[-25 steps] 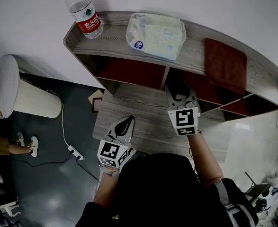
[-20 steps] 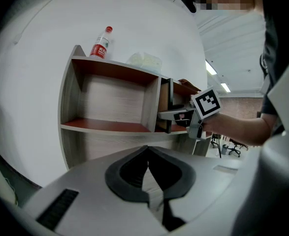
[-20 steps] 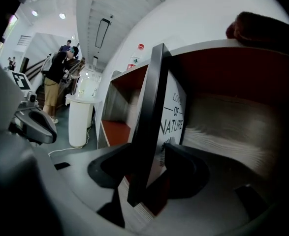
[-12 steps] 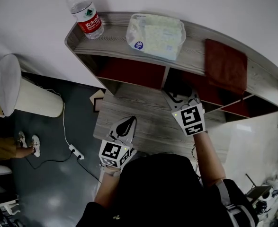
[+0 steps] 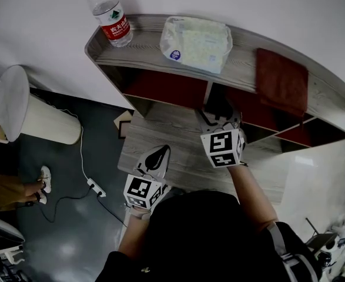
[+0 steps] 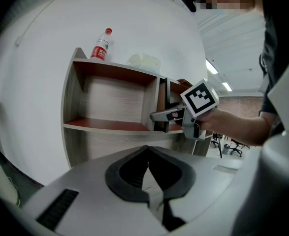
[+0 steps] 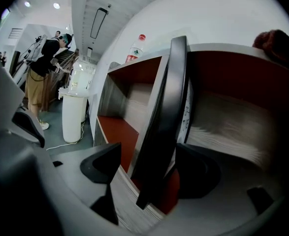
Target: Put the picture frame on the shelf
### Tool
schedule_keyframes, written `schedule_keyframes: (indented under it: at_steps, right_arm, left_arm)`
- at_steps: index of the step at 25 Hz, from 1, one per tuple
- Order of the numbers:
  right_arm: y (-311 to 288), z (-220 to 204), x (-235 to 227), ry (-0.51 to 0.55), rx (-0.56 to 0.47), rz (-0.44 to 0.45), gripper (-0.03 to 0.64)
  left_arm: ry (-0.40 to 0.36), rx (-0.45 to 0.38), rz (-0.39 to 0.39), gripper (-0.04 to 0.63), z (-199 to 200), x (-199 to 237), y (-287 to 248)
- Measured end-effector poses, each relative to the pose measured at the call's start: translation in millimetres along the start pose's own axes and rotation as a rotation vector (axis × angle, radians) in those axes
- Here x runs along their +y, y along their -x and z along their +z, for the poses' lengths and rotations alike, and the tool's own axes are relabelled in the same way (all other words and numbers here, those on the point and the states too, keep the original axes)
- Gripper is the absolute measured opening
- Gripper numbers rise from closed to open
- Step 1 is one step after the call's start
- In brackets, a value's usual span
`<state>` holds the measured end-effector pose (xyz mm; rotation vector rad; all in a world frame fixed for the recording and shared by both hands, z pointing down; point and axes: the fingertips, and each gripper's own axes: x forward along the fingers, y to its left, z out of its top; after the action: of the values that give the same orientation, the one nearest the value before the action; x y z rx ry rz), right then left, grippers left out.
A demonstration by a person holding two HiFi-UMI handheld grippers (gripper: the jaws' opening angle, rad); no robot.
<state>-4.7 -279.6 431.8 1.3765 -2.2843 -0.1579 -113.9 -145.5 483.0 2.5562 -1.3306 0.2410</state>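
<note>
Right gripper (image 5: 219, 120) jaws have just been opening and now stand wide. The frame (image 7: 165, 113) is between them but not clamped: in the right gripper view the left pad is clearly off it, and the right pad sits close behind it with no visible squeeze. The frame stands near-upright with a slight lean, edge-on to the camera, its bottom edge on the red floor near the front lip of the shelf (image 5: 247, 59), in the bay just right of the first divider. From the head view it's mostly hidden under the gripper. I read this as the release step, so the placement is basically done, provided the frame holds its lean unsupported. The risk is that it sits near the lip and the jaws bracket it, so any sideways drift on the way out could clip it. The next move should be a straight pull back along the jaw line. Left gripper (image 5: 158, 154) is pinched closed on nothing, over the lower board and well apart from the frame.
</note>
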Motion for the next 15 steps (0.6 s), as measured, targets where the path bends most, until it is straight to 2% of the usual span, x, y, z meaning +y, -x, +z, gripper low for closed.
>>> schedule_keyframes:
  at_steps: [7, 15]
  right_arm:
    - [-7.2, 1.2, 5.3, 0.004, 0.020, -0.064, 0.347]
    - [-9.3, 1.0, 7.7, 0.024, 0.022, -0.085, 0.360]
  left_arm:
    - [0.005, -0.004, 0.010, 0.009, -0.4, 1.8, 6.5]
    - [0.010, -0.008, 0.010, 0.009, -1.1, 2.1, 12.0]
